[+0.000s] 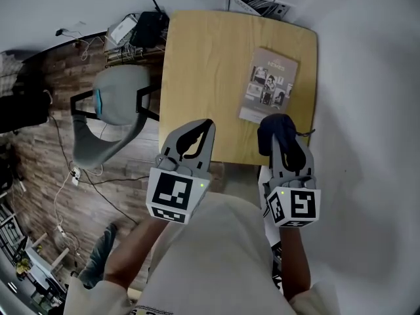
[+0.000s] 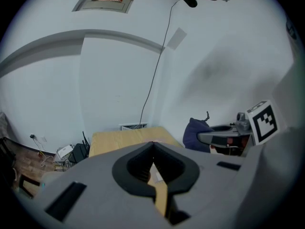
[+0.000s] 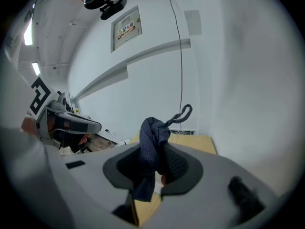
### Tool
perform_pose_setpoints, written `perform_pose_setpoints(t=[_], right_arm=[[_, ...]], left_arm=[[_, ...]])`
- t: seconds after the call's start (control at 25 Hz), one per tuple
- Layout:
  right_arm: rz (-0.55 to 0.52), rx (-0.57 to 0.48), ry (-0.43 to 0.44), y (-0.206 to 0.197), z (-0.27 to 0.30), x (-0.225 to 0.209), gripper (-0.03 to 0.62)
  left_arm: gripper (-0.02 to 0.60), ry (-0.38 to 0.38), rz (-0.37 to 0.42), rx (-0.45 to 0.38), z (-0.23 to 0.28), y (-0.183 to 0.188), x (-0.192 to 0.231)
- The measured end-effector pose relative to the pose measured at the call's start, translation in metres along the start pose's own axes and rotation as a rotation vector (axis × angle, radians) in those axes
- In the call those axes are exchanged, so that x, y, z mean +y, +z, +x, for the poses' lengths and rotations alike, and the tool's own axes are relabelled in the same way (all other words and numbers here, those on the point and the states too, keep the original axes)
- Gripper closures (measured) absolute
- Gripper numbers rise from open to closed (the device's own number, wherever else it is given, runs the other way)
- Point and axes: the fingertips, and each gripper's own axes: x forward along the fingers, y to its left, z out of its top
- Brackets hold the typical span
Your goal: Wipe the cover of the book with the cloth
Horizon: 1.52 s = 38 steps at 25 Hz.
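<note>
A grey-covered book (image 1: 268, 86) lies flat on the right half of a small wooden table (image 1: 203, 71). My right gripper (image 1: 278, 128) is shut on a dark blue cloth (image 1: 275, 130), bunched between its jaws and hanging just above the book's near edge. In the right gripper view the cloth (image 3: 151, 152) fills the jaws and a loop of it sticks up. My left gripper (image 1: 206, 125) is shut with nothing in it, over the table's near edge left of the book. From the left gripper view the jaws (image 2: 153, 147) meet, and the right gripper with its cloth (image 2: 194, 133) shows to the right.
A grey chair (image 1: 111, 113) stands left of the table over a wood-pattern floor. Cables, a power strip and a black router (image 1: 148, 28) lie by the wall at the table's far left corner. White walls close in behind and to the right.
</note>
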Motion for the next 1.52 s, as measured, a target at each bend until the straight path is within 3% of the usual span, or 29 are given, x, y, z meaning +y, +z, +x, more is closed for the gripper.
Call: perform_pose_setpoints(t=[0.2, 0.64, 1.08, 1.52], right_arm=[[0.009, 0.046, 0.027, -0.023, 0.023, -0.003, 0.487], [-0.037, 0.11, 0.077, -0.067, 0.074, 0.0, 0.487], [-0.013, 0.181, 0.129, -0.118, 0.125, 0.001, 0.487], [0.004, 0.257, 0.12, -0.152, 0.164, 0.004, 0.487]], left_arm=[[0.571, 0.007, -0.041, 0.04, 0.021, -0.026, 0.003], [0.571, 0.016, -0.064, 0.106, 0.057, -0.061, 0.01], [0.571, 0.051, -0.082, 0.142, 0.087, -0.094, 0.029], [0.572, 0.055, -0.104, 0.195, 0.092, -0.118, 0.037]])
